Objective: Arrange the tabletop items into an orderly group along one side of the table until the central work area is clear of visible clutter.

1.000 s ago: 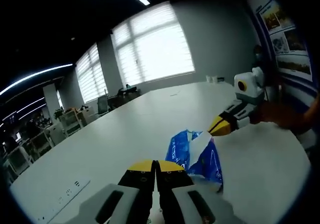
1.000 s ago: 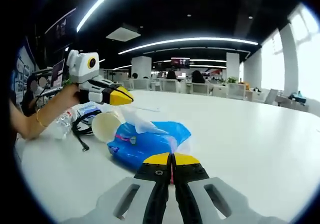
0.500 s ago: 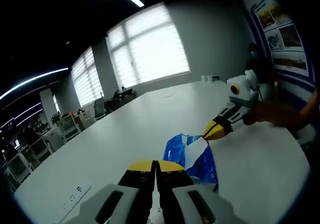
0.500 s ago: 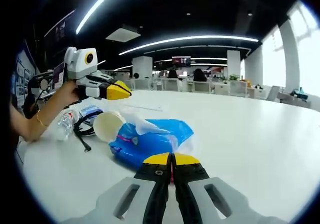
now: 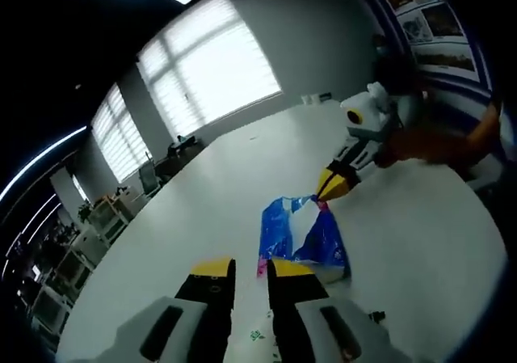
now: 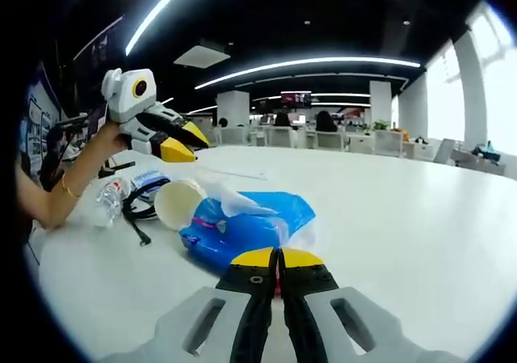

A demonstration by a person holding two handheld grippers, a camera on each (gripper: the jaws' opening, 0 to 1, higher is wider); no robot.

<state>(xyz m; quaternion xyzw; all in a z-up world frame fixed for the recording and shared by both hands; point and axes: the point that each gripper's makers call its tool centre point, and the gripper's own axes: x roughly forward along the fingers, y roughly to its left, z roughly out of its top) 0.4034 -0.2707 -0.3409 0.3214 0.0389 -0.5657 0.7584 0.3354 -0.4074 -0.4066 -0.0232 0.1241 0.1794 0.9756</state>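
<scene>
We saw one blue bag [image 6: 242, 230] lying on the table [image 6: 420, 217], long axis left-right, beside one paper cup [image 6: 178, 204]. Our left gripper [image 5: 241, 266] stood open; the right gripper [image 6: 278, 258] was closed, empty.

We count one blue plastic bag [image 6: 242, 227] on the white table [image 6: 420, 217], and beside it one paper cup [image 6: 179, 204] lying on its side, mouth towards us. Further left we count one clear plastic bottle [image 6: 105, 204] and one black cable [image 6: 136, 214] coiled near it. We make out one table in use, with several more desks far back in the office that blur together too much to number. In the left gripper view the same blue plastic bag [image 5: 300, 235] appears.
</scene>
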